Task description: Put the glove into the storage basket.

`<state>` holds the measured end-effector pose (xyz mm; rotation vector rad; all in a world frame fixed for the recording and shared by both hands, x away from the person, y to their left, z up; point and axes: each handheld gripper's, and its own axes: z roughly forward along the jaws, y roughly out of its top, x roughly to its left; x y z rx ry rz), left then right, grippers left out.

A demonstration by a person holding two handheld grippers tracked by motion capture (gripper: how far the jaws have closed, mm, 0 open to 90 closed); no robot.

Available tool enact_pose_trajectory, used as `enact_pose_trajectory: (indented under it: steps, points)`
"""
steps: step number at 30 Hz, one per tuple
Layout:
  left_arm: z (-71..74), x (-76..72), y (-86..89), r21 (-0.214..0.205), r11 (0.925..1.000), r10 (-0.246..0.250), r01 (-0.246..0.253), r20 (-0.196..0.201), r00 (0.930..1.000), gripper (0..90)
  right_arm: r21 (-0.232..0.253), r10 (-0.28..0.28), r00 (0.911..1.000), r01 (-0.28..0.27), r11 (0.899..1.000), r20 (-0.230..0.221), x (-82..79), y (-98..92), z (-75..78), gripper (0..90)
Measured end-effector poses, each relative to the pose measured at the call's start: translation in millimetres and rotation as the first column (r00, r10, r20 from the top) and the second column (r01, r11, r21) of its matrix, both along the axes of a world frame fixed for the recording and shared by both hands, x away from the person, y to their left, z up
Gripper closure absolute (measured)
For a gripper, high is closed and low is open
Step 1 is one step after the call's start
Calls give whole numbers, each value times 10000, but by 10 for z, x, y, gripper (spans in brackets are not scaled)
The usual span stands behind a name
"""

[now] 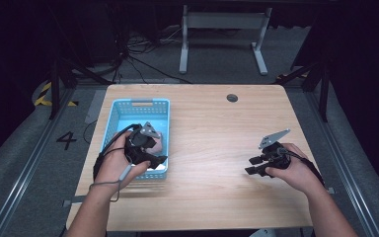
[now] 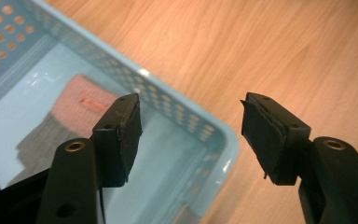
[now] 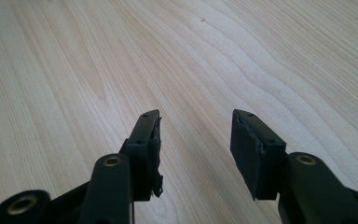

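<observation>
Over the near corner of the blue basket (image 1: 128, 106), the left gripper (image 2: 191, 135) hangs wide open and empty above a pink and grey cloth (image 2: 70, 116) inside. Farther right, the right gripper (image 3: 196, 149) sits open, empty, over bare table (image 1: 212, 138).

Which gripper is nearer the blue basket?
Left. The left gripper hangs over the blue basket at its near right corner, jaws open and empty. The right gripper sits far off over bare table.
</observation>
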<state>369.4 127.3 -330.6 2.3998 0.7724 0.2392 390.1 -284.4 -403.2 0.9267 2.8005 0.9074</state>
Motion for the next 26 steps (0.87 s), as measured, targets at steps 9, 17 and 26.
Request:
enact_pose_trajectory:
  steps: [9, 17, 26]
  points:
    - [-221, -153, -366, -622, 9970, -472, 455, -253, 9986, 348, 17, -114, 9999, 114, 9999, -95, -14, -45, -23, 532]
    - [-536, -170, -638, -695, 9941, -868, 831, -533, 9948, 319, -18, -216, 9996, 215, 9998, -170, -13, -86, -56, 529]
    - [-692, -241, -851, -882, 9903, -1123, 1077, -486, 9925, 286, -16, -401, 9990, 401, 9992, -200, 5, -125, -105, 524]
